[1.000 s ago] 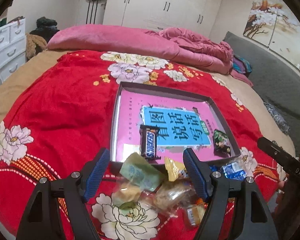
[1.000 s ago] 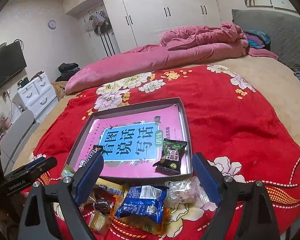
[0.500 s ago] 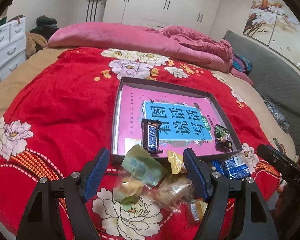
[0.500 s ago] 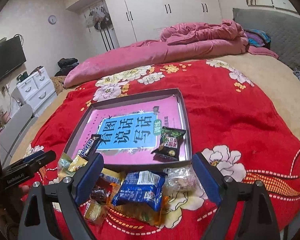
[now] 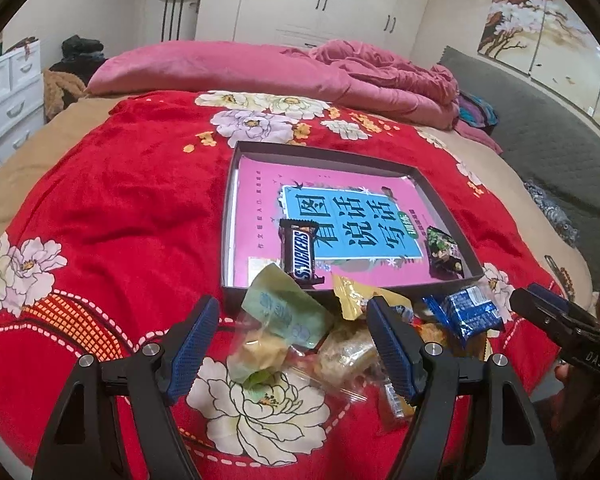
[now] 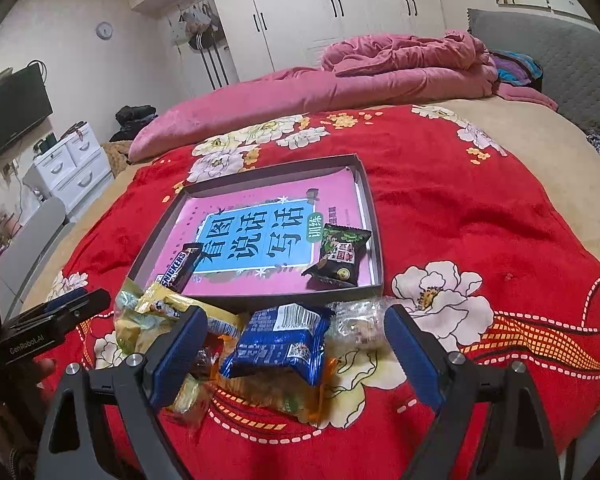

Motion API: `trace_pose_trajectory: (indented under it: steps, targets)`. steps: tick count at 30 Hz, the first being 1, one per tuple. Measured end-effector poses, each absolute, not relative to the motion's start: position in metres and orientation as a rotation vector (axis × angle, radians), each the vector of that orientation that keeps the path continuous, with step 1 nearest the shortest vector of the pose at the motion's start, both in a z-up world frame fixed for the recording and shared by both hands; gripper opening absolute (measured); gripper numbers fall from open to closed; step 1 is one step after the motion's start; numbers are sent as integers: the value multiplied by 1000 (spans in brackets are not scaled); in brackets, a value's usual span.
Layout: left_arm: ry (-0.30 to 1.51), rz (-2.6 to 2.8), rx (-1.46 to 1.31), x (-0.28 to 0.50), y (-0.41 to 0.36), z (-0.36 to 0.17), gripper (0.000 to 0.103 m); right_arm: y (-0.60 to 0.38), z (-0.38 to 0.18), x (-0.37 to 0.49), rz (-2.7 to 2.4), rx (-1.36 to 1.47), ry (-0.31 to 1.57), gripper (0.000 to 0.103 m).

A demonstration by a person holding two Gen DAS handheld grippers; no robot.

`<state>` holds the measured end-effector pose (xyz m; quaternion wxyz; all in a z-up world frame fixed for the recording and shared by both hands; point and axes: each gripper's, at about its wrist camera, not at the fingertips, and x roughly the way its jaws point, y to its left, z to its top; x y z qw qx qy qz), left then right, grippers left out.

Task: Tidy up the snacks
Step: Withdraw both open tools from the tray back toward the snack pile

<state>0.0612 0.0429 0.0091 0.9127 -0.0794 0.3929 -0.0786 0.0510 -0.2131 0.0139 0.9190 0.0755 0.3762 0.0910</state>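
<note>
A shallow dark box (image 5: 236, 208) (image 6: 370, 216) with a pink and blue book inside lies on the red floral blanket. In it are a Snickers bar (image 5: 299, 251) (image 6: 178, 268) and a dark green snack packet (image 5: 444, 249) (image 6: 340, 254). A heap of loose snacks sits in front of the box: a pale green packet (image 5: 286, 312), a yellow packet (image 5: 354, 296) (image 6: 168, 304), a blue packet (image 5: 468, 312) (image 6: 284, 340) and clear-wrapped sweets (image 5: 344, 354) (image 6: 358, 322). My left gripper (image 5: 290, 346) hangs open over the pale green packet. My right gripper (image 6: 296, 354) hangs open over the blue packet. Neither holds anything.
A rumpled pink duvet (image 5: 268, 72) (image 6: 380, 72) lies across the far side of the bed. White drawers (image 5: 8, 92) (image 6: 68, 164) stand at the left, a grey headboard (image 5: 540, 128) at the right. White wardrobes fill the back wall.
Both views have drawn back and tilted slightly, so the box and the snack heap sit higher in the frames. More of the blue packet shows between the right fingers. Nothing was taken hold of.
</note>
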Motion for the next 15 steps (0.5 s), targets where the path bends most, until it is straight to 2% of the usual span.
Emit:
trace_pose_trajectory:
  steps: [15]
  targets:
    - [859, -224, -122, 60, 27, -1, 77, -204, 10, 44, 202, 119, 791, 90]
